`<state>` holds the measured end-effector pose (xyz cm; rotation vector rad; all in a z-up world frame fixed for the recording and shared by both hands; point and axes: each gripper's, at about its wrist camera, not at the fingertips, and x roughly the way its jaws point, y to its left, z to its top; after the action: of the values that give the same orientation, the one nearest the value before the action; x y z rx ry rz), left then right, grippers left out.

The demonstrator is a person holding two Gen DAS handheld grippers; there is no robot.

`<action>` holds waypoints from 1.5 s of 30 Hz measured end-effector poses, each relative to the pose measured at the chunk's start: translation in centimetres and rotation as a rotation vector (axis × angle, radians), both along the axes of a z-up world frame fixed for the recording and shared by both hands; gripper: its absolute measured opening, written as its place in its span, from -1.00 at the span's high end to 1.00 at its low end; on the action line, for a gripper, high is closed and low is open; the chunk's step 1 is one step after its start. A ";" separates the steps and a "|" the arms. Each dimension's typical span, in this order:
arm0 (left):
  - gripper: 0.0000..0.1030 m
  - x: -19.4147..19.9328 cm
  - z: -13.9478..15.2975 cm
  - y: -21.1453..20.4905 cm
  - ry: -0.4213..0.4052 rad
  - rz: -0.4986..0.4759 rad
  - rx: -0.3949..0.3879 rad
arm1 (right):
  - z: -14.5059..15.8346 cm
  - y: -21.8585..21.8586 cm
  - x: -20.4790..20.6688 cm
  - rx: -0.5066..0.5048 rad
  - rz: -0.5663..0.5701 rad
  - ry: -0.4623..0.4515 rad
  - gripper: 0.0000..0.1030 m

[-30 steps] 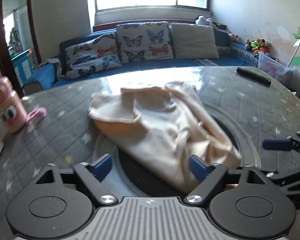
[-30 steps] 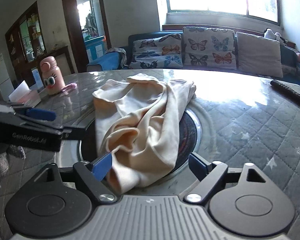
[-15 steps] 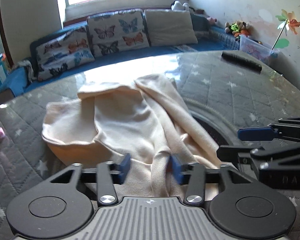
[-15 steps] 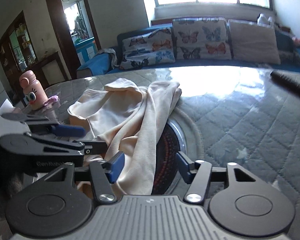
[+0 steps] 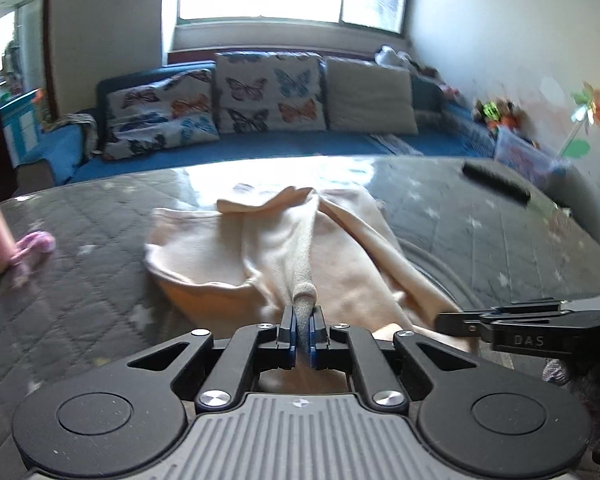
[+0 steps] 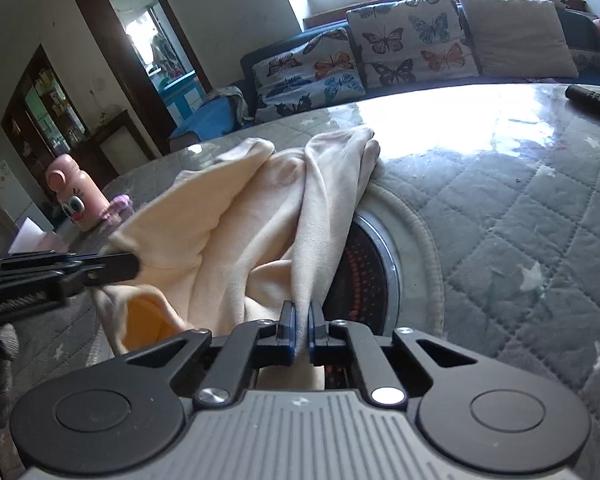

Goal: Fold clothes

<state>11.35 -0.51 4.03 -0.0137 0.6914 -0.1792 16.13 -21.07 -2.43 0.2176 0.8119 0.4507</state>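
A crumpled cream garment (image 5: 284,248) lies on the grey quilted table (image 5: 80,248), partly over a round inset in the table. My left gripper (image 5: 302,330) is shut on a bunched fold of the garment at its near edge. My right gripper (image 6: 300,330) is shut on another near fold of the same cream garment (image 6: 236,224). In the left wrist view the right gripper (image 5: 512,326) shows at the right edge; in the right wrist view the left gripper (image 6: 72,268) reaches in from the left and pinches the cloth.
A pink bottle with cartoon eyes (image 6: 76,198) and a pink scrap (image 5: 34,244) stand at the table's left. A black remote (image 5: 496,182) lies far right. The round inset with a metal rim (image 6: 384,268) sits under the garment. A sofa with butterfly cushions (image 5: 268,92) lies beyond.
Both grippers have gone from wide open to shut, each pinching a fold of the cream garment. The right gripper has come lower and nearer the cloth.
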 end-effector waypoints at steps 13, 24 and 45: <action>0.88 -9.8 0.9 4.7 0.038 0.029 -0.041 | 3.2 -1.4 -7.7 -0.037 0.030 -0.054 0.91; 0.80 -14.8 -1.1 5.6 0.138 -0.053 -0.009 | 3.6 -1.4 -14.0 -0.141 0.157 0.010 0.68; 0.07 -3.1 -0.5 3.3 0.071 0.013 -0.026 | 2.3 7.0 -2.2 -0.300 0.228 -0.105 0.49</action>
<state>8.25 2.77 3.48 -0.0499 0.7591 -0.1755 13.98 -14.10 -0.11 -0.1773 0.7933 0.5427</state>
